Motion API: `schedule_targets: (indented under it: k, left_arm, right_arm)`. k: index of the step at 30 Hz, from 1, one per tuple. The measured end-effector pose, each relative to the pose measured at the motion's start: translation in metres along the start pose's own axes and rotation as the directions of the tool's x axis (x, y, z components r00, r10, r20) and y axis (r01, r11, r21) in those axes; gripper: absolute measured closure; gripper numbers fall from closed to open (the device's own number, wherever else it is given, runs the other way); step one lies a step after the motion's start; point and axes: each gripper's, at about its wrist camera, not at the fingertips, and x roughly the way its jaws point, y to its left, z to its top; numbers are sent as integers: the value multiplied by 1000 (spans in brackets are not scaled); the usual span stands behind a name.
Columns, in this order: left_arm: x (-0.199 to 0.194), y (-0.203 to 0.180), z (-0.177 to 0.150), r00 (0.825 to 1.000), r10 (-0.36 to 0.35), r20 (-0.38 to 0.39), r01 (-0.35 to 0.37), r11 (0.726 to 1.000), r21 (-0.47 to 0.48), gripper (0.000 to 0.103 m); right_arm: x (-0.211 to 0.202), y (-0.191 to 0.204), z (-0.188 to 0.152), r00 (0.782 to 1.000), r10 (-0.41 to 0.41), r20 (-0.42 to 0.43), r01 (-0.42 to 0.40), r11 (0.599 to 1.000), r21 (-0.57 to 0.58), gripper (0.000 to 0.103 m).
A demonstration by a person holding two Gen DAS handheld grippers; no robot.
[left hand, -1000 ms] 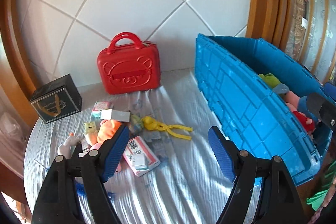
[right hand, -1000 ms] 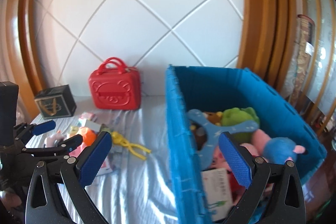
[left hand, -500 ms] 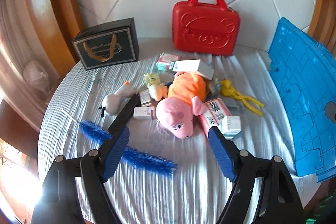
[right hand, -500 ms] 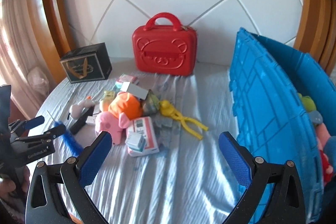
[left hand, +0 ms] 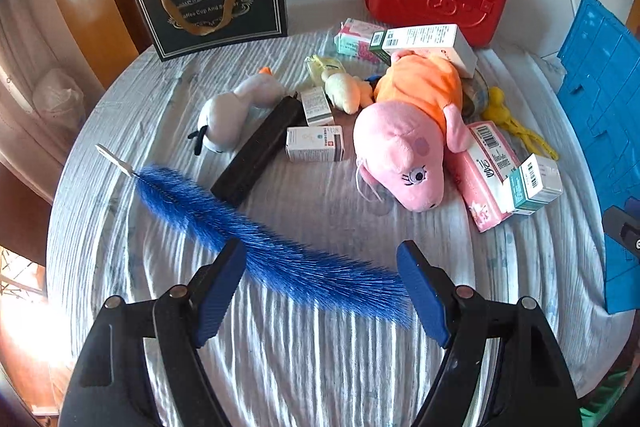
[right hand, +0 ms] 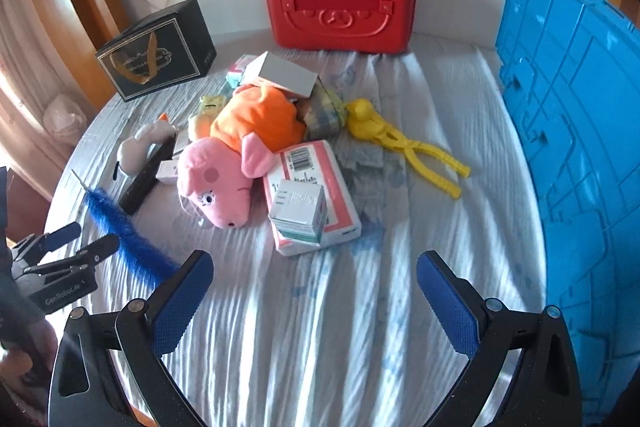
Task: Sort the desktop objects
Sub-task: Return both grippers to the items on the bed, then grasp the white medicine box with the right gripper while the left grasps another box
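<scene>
1. Both of our views have swung away from the blue plastic crate toward the clutter, and the left hand-held gripper has come down low over the long blue bristle brush.
2. We see the left hand-held gripper spread wide with nothing in it; the brush lies across the gap between its blue pads, one pad at each side of the bristles.
3. Our right hand-held gripper is also wide open and holds nothing, above bare striped cloth on the round worktop.
4. Beyond the brush lies a black rectangular bar, with a grey-white plush snowman just beside it.
5. A pink plush pig in an orange dress lies mid-pile, its head toward us, touching a pink barcode-labelled packet that carries a small white-and-green carton.
6. Yellow plastic duck-shaped tongs lie between the pile and the crate.
7. At the back stand a red hard-shell bear-face case and a black gift bag with a gold ribbon handle.
</scene>
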Motion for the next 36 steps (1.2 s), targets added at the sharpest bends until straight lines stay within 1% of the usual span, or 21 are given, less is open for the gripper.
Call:
schedule_targets:
  k: [2, 5, 7, 10, 11, 14, 19, 21, 22, 24, 27, 31, 33, 36]
  left_arm:
    - [11, 0, -2, 1000, -12, -15, 12, 1000, 5, 26]
    - [23, 0, -2, 999, -19, -42, 19, 1000, 5, 26]
    - [29, 0, -2, 998, -23, -50, 23, 1000, 10, 26]
    - [36, 1, -1, 998, -21, -57, 22, 1000, 14, 26]
    - [38, 4, 0, 998, -18, -58, 19, 1000, 11, 26]
    - [44, 18, 6, 999, 1, -53, -2, 1000, -13, 26]
    - [58, 44, 26, 999, 40, -30, -41, 999, -29, 26]
    - [67, 46, 34, 999, 37, -32, -37, 999, -25, 26]
    - [72, 45, 38, 999, 34, -35, -35, 999, -24, 26]
    - [84, 42, 46, 999, 19, -37, -20, 1000, -18, 26]
    - [103, 32, 60, 999, 6, -43, -6, 1000, 10, 26]
    - [129, 24, 77, 998, -16, -68, 16, 1000, 1, 26]
    - [136, 18, 82, 998, -8, -58, 8, 1000, 14, 25]
    - [145, 14, 86, 997, -11, -73, 12, 1000, 11, 25]
  right_arm:
    - [11, 1, -2, 1000, 4, -6, -4, 1000, 12, 0]
    - [24, 4, -2, 1000, -19, -10, 20, 1000, 22, 0]
    - [33, 5, 0, 1000, -17, -21, 17, 999, 28, 0]
    - [46, 8, 4, 999, -13, -32, 14, 999, 30, 8]
    - [49, 8, 5, 999, -14, -34, 15, 999, 29, 12]
    - [58, 9, 9, 999, -14, -38, 15, 1000, 27, 15]
    - [74, 8, 15, 999, -25, -44, 26, 999, 19, 27]
    - [82, 6, 16, 998, -27, -52, 28, 999, 26, 37]
    - [86, 5, 17, 998, -27, -53, 29, 999, 27, 39]
    - [93, 2, 19, 998, -28, -58, 30, 999, 30, 47]
    - [99, -1, 22, 998, -28, -58, 30, 999, 41, 54]
    - [105, -2, 24, 997, -29, -73, 32, 999, 33, 56]
    - [108, -2, 23, 997, -23, -79, 25, 999, 30, 56]
    - [109, -4, 23, 997, -13, -76, 16, 999, 43, 55]
